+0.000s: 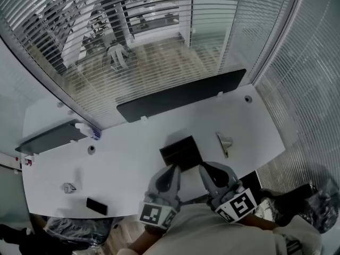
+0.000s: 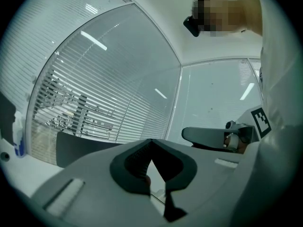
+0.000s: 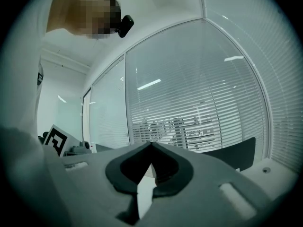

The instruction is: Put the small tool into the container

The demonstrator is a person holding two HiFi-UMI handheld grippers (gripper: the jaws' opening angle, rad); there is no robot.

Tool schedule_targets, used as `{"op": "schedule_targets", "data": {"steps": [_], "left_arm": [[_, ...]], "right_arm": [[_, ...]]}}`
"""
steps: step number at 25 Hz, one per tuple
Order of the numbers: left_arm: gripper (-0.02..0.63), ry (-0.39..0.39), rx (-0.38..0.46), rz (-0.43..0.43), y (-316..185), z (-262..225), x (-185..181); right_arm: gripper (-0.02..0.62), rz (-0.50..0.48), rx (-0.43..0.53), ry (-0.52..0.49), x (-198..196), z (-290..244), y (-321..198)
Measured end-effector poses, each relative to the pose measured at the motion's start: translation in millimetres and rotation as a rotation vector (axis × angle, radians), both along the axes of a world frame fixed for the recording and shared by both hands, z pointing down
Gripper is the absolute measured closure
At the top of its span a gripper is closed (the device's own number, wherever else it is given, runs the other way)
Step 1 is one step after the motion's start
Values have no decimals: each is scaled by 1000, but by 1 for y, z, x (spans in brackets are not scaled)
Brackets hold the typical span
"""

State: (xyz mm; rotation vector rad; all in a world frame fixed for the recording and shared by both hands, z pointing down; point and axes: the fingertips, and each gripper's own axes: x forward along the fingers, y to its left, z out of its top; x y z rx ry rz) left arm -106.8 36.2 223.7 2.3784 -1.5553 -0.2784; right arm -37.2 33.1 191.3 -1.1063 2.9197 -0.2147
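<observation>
My right gripper [image 1: 206, 168] is clenched on nothing, its jaws meeting at the tip. My left gripper [image 1: 172, 169] is the same, and both sit level at the near edge of the white desk [image 1: 133, 163]. Just beyond them is the black container [image 1: 180, 152]. The small metal tool [image 1: 224, 143] lies untouched on the desk just right of it. I'd use the right: spread the jaws first, straddle the tool's narrow shaft, close squarely, then carry it left.
</observation>
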Motion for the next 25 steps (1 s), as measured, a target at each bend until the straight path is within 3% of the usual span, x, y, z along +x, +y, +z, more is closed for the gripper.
{"op": "schedule_targets", "data": {"steps": [13,25], "left_arm": [[603,-12,0,-23,-27,-4,45],[603,-16,-32,-6,-50,8,67]], "right_arm": [[595,-56,28,-18,30,-7,-35],[595,-37,51,13,56,-1,-52]]}}
